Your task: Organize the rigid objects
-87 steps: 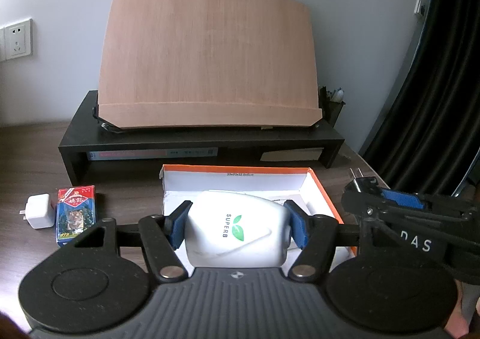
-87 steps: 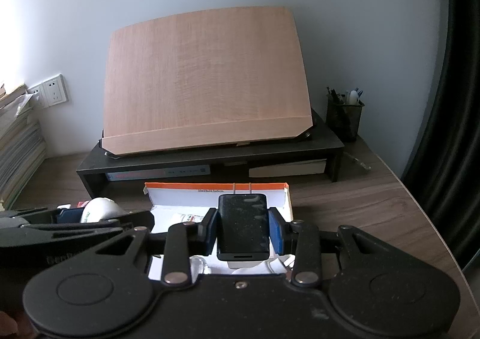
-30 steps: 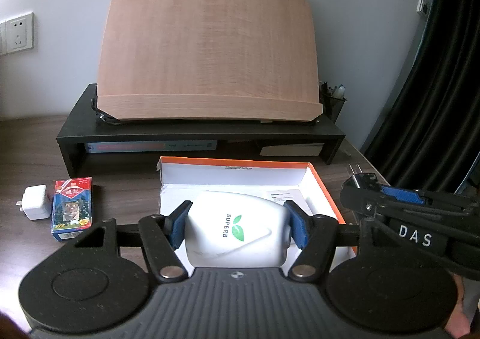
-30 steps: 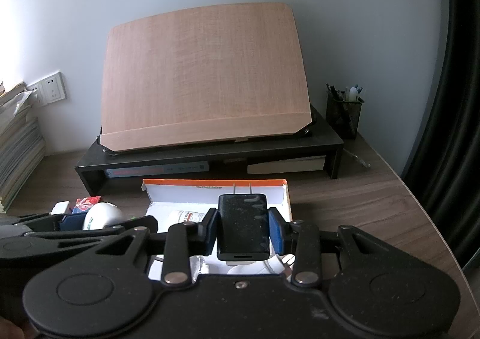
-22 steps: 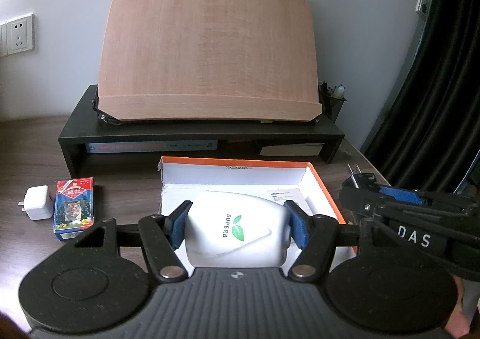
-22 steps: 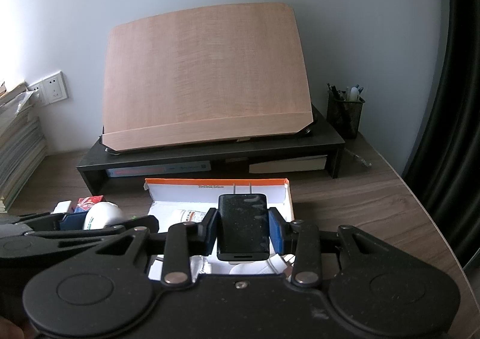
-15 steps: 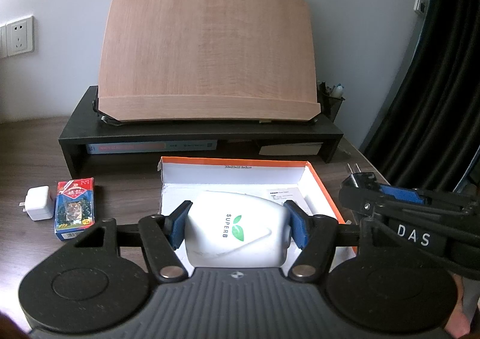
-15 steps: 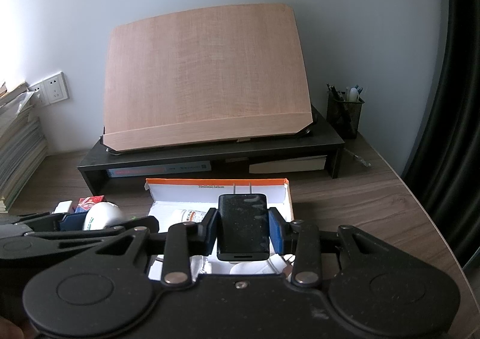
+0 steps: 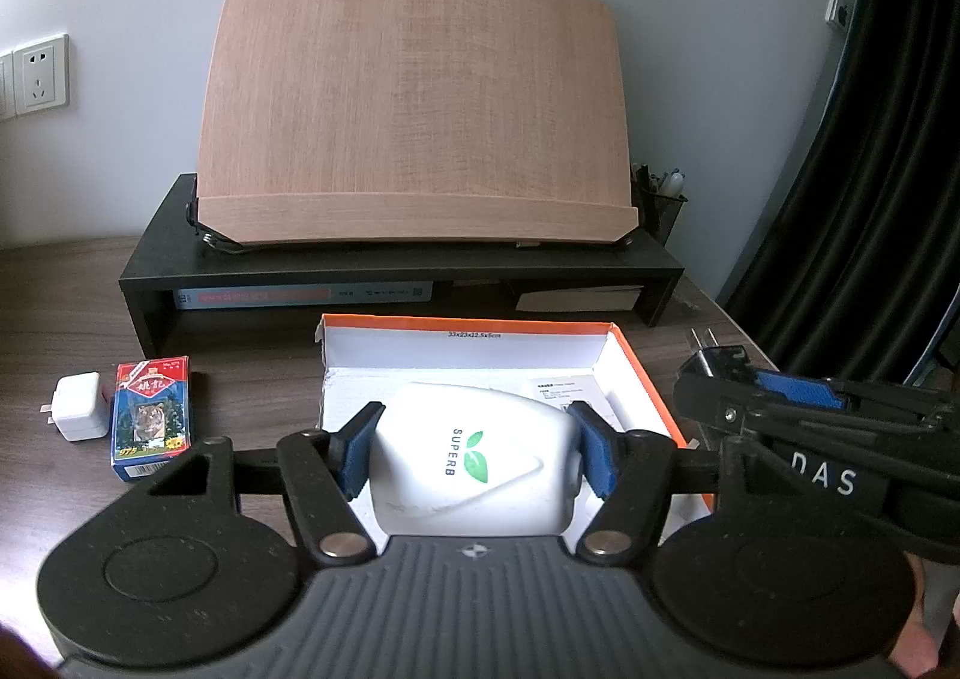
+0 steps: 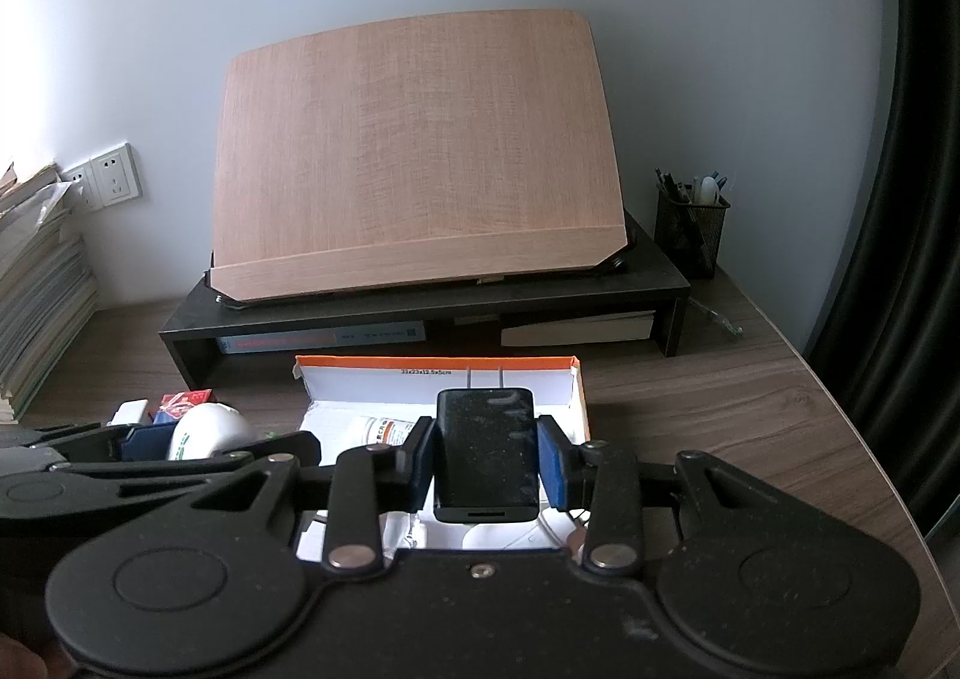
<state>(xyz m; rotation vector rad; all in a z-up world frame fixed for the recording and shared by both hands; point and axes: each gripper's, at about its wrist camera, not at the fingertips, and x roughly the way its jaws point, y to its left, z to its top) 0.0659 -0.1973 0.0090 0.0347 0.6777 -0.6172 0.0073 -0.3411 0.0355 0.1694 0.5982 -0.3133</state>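
SUPERB-labelled white case [image 9: 474, 460] (green leaf logo) sits clamped in left tongs [image 9: 474, 454].

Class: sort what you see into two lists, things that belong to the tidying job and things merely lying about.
Job: white SUPERB container in left tongs; black charger in right tongs; orange box; card pack; white plug.

Lying about: wooden board; black shelf; pen pot.

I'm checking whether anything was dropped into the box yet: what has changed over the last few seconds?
Nothing was released. The left claw remains shut on the white SUPERB device and the right claw on the black charger, both held over the orange-rimmed box. Only the views drifted slightly. The card pack and white plug adapter lie on the desk as before.
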